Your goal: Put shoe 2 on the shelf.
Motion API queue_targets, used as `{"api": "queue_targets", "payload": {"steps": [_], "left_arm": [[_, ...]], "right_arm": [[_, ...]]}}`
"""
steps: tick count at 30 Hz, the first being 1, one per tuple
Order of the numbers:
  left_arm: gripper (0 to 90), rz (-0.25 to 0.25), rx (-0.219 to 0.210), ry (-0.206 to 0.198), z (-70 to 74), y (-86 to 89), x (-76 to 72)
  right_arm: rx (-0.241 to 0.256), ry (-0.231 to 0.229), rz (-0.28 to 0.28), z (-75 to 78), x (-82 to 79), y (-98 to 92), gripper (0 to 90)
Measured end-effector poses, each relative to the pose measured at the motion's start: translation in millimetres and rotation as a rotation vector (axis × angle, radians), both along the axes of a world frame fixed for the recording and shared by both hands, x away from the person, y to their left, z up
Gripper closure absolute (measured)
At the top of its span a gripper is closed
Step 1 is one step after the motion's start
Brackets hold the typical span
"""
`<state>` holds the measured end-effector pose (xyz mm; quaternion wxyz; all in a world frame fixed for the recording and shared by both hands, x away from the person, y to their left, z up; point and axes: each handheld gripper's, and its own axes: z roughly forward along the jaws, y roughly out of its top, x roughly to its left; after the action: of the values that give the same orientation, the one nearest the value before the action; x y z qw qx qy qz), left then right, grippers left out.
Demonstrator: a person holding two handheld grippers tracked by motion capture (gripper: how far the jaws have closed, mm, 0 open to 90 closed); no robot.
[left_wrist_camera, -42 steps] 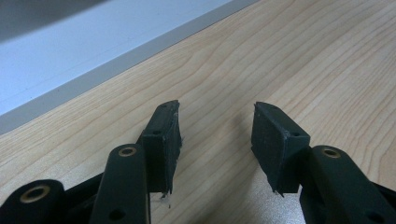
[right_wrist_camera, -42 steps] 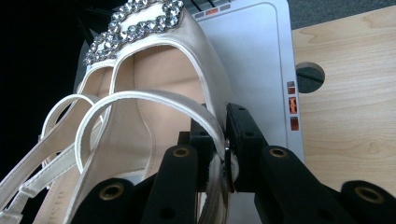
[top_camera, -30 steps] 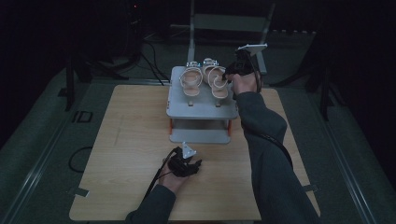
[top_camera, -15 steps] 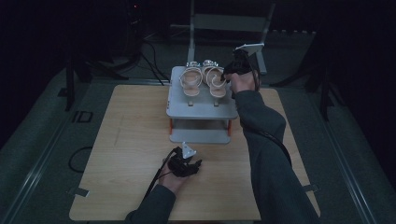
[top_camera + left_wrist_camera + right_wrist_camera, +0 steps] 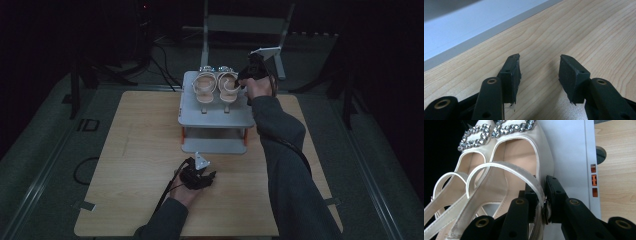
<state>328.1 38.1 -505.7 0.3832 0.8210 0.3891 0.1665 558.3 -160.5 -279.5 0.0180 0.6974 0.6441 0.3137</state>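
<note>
Sandals (image 5: 216, 86) sit paired on the grey rack's (image 5: 215, 117) top shelf; right gripper (image 5: 541, 195) pinches one's strap, while left gripper (image 5: 539, 72) rests agape, empty, on the table (image 5: 135, 150)

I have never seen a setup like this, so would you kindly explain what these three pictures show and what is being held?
A person sits at a wooden table with a hand-held two-jaw gripper in each hand. The high view looks down from above. The other two views come from cameras riding on the grippers. On the table stands a grey two-tier rack with a pair of cream slingback shoes on its top shelf. The right gripper is shut on the heel strap of the right-hand shoe. The left gripper rests open near the table's front, holding nothing.
</note>
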Motion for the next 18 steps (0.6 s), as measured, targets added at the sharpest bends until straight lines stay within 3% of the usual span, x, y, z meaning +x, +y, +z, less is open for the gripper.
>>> {"api": "queue_targets", "payload": {"steps": [6, 10, 11, 14, 18], "left_arm": [[51.8, 0.0, 0.0, 0.0, 0.0, 0.0, 0.0], [51.8, 0.0, -0.001, 0.001, 0.0, 0.1, 0.0], [51.8, 0.0, -0.001, 0.002, 0.1, 0.2, 0.0], [51.8, -0.001, -0.001, 0.002, 0.1, 0.2, 0.0], [51.8, 0.0, -0.002, 0.001, 0.0, 0.2, 0.0]], "right_arm": [[-0.026, -0.002, 0.033, 0.2, 1.8, 0.8, 80.6], [-0.004, -0.004, 0.044, -2.0, 2.2, -2.0, 73.6], [-0.002, -0.021, 0.078, -3.0, 2.1, -2.4, 66.4], [-0.012, -0.044, 0.106, 0.0, 0.1, -2.0, 57.9], [-0.057, -0.101, 0.141, 6.4, -3.3, -1.5, 52.1]]}}
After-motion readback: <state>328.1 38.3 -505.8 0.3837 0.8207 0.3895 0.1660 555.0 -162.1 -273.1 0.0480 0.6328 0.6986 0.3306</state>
